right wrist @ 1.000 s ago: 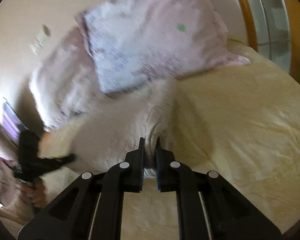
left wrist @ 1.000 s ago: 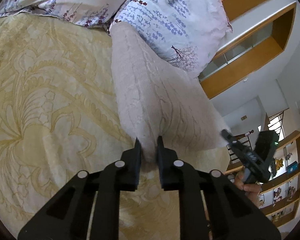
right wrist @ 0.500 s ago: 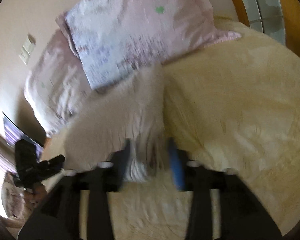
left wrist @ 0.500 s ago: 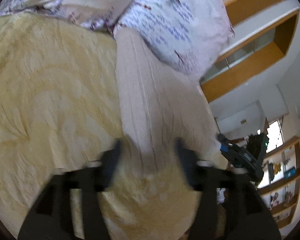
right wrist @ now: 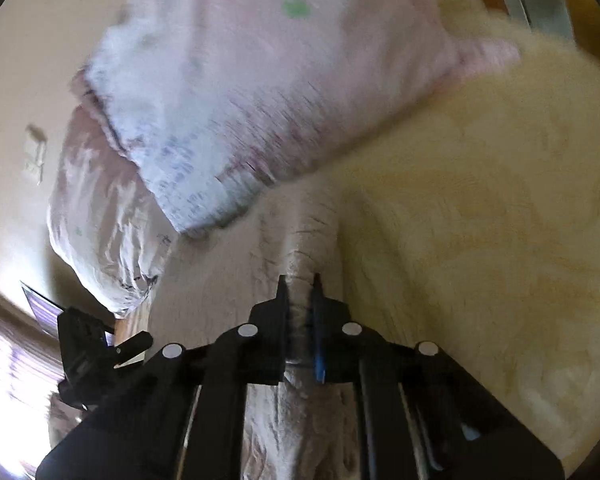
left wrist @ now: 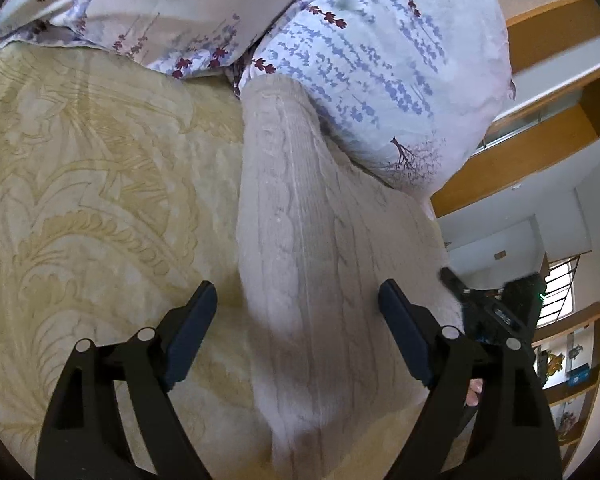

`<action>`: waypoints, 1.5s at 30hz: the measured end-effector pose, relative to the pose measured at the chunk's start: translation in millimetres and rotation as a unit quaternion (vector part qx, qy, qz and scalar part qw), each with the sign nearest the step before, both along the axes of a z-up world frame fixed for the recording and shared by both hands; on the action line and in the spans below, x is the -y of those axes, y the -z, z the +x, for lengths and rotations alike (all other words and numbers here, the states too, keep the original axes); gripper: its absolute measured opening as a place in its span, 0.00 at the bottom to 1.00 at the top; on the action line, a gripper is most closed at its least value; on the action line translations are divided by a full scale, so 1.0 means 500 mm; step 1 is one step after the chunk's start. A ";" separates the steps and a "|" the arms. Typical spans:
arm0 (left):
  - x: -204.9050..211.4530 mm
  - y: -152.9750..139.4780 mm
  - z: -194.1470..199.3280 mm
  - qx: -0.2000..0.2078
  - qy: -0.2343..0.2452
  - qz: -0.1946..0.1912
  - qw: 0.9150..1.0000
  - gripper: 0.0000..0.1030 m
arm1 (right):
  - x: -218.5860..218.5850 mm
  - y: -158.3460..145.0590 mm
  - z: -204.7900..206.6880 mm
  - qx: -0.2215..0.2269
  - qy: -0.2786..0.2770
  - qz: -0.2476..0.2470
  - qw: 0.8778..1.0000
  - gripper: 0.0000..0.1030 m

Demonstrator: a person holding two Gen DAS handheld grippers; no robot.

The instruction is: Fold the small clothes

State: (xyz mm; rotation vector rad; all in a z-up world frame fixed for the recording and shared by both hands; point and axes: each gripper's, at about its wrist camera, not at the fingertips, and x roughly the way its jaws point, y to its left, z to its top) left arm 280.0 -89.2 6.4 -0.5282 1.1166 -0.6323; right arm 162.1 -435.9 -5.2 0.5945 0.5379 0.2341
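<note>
- Left wrist view: the left claw [left wrist: 296,296] stands wide, its two dark pads on either side of the knit [left wrist: 320,264] and clear of it.
- The knit is a pale cream cable-knit garment. It lies on the bed [left wrist: 92,208] as a long folded strip running from between the pads away to the pillows [left wrist: 372,64].
- Its far end touches the blue-flowered pillow; its left edge is a rounded fold that stands up off the bed cover.
- The bed cover is yellow with a large leaf pattern, and bare on the left of the knit.
- At the right edge the right claw [left wrist: 452,280] shows as a dark tip at the knit's far side, with a bit of a hand below it.
- Behind it, wooden shelves [left wrist: 572,368] hold small objects, too small to name.
- Right wrist view: the picture is blurred by motion.
- The right claw [right wrist: 299,280] is narrow, its pads pinched on a raised ridge of the knit [right wrist: 308,240], which bunches up between them.
- The knit spreads out to the left and toward the camera under the claw, lying on the bed [right wrist: 480,220] just below the pillows [right wrist: 252,88].
- At the lower left the left claw [right wrist: 136,344] is seen as a dark shape beside the knit's edge; whether it touches the cloth cannot be told from here.
</note>
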 end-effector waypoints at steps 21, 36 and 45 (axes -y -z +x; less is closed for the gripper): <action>0.061 -0.033 -0.011 0.074 0.004 0.107 0.991 0.83 | -0.107 -0.022 -0.051 0.001 0.041 -0.212 0.976 0.28; 0.100 -0.027 -0.020 0.119 0.014 0.184 0.976 0.89 | -0.134 0.035 -0.025 -0.030 0.025 -0.232 0.972 0.32; 0.075 -0.012 0.002 0.070 0.019 0.134 0.988 0.91 | -0.037 -0.002 -0.025 -0.036 -0.011 -0.043 0.998 0.79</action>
